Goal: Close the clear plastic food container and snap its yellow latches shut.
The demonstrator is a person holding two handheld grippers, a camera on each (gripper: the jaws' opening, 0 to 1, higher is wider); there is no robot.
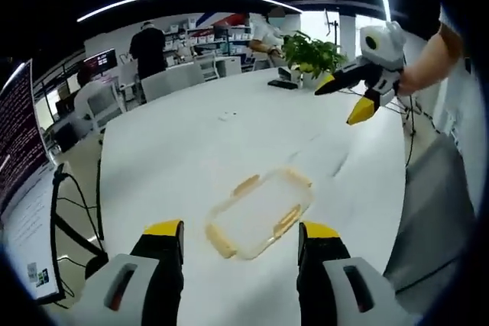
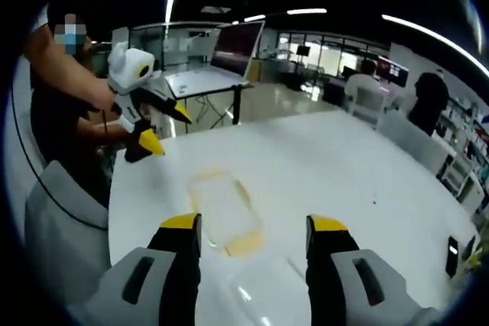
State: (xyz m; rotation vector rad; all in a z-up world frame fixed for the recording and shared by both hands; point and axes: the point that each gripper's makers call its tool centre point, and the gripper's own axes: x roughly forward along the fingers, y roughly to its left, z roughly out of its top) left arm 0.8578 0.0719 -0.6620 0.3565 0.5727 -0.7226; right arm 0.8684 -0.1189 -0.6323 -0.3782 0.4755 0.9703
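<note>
lying flat on the white tabletop (image 1: pixel 191 135), the container (image 1: pixel 260 213) is seen ahead of the left gripper (image 1: pixel 241 236), whose jaws are spread and empty. the right gripper (image 2: pixel 254 228) is likewise held open. latches (image 1: pixel 287 220) cannot be judged snapped; nothing is gripped, so the closing seems left to do.

Clear glossy plastic container (image 1: pixel 260 213), yellow plastic latches (image 1: pixel 286 220), smooth glossy white table (image 1: pixel 191 143)
</note>
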